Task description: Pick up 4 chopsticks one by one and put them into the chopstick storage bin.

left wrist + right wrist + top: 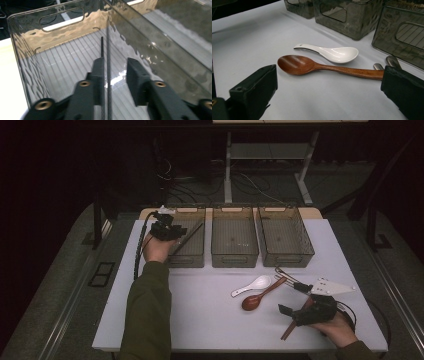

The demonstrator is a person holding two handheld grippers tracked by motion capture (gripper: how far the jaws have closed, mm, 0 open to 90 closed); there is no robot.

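A pair of thin dark chopsticks [188, 238] leans slantwise in the left smoky plastic bin [192, 261]. My left gripper [169, 231] hovers over that bin's near left part. In the left gripper view the chopsticks [109, 75] run up between the jaws, close to the left pad, with a gap to the right pad, so the gripper [115, 67] is open. My right gripper [294, 298] stands wide open low over the table at the front right. Its jaws frame a wooden spoon [297, 64] and a white ceramic spoon [337, 53] without touching them.
A middle bin [234, 261] and a right bin [287, 261] stand in the same row at the table's back. Metal utensil handles [392, 61] lie right of the spoons. A brown stick [287, 333] lies under the right gripper near the front edge.
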